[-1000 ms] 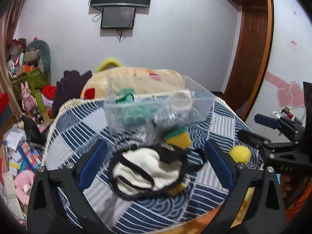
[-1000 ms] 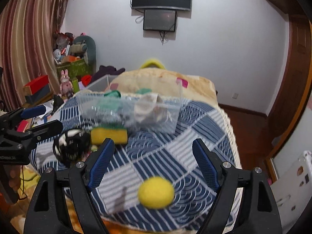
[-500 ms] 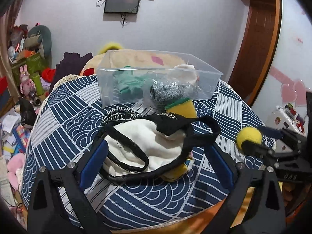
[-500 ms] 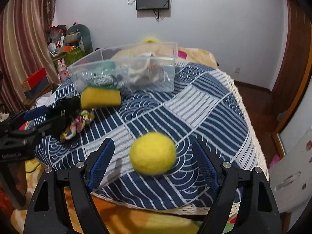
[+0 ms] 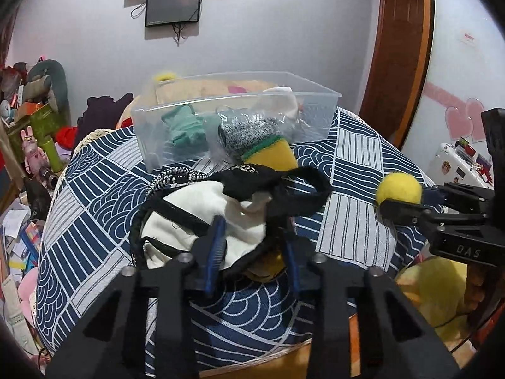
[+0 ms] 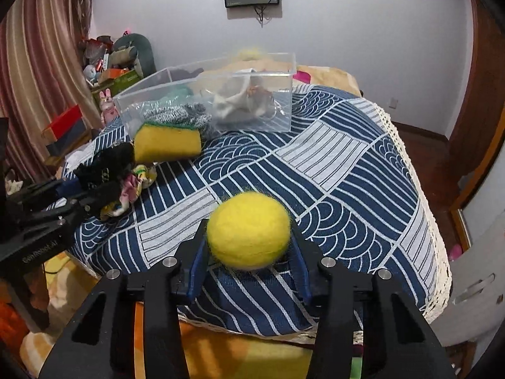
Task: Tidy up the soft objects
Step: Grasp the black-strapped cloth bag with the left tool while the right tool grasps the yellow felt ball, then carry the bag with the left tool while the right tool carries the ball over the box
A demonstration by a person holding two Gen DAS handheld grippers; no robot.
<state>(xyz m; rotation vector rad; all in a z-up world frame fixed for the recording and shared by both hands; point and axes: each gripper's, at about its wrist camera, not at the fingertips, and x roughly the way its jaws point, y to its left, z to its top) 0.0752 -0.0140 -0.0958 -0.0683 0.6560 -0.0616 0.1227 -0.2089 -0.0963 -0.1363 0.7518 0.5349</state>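
My right gripper [image 6: 249, 246] is shut on a fuzzy yellow ball [image 6: 249, 229] near the table's front edge; the ball also shows in the left wrist view [image 5: 399, 189]. My left gripper [image 5: 252, 243] is shut on a white cloth bag with black straps [image 5: 202, 221] that lies on the table; it also shows in the right wrist view [image 6: 107, 161]. A yellow-green sponge [image 6: 167, 140] lies in front of a clear plastic bin [image 6: 221, 101] that holds several soft items. A small patterned cloth [image 6: 132, 186] lies by the bag.
The table wears a blue and white patterned cloth [image 6: 315, 164]. Toys and boxes crowd the floor at the left [image 5: 31, 145]. A bed with a beige blanket [image 6: 322, 75] stands behind the bin.
Both grippers have closed: the right one on the yellow ball, the left one on the white bag. Both have moved forward and lower toward the table.
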